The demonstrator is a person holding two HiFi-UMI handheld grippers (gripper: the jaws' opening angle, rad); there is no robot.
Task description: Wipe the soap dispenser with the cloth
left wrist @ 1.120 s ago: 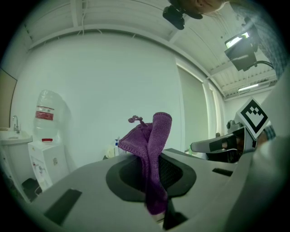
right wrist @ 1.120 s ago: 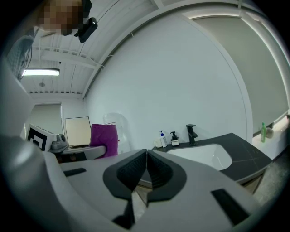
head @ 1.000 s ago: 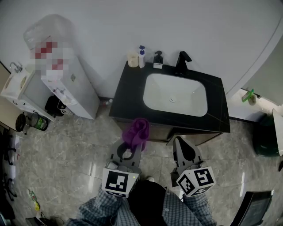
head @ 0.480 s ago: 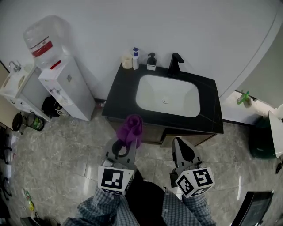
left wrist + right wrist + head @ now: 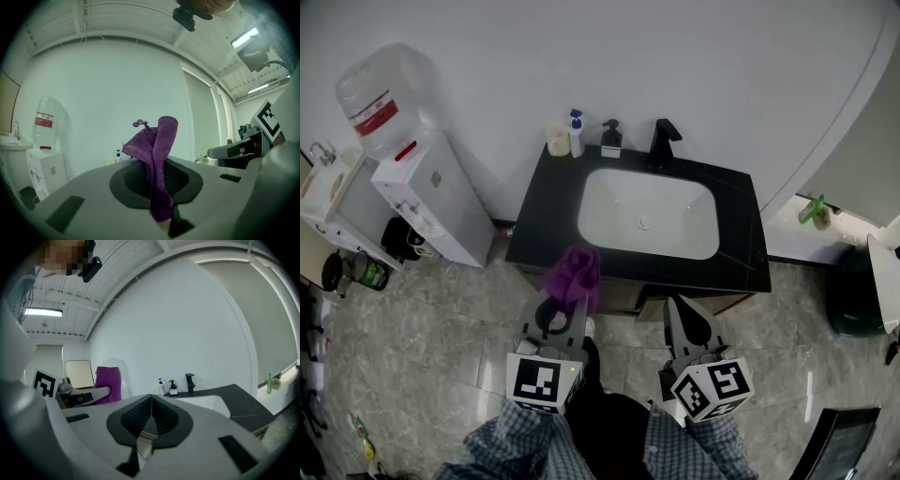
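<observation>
A white basin with a black faucet behind it sits in the black tabletop; a white water cooler stands to its left on the marbled floor.

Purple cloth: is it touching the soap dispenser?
No, the purple cloth is pinched in the left gripper, well short of the soap dispenser.

We find the soap dispenser at the surface's back edge, left of the faucet, behind the basin; the water cooler stands left of the surface.
</observation>
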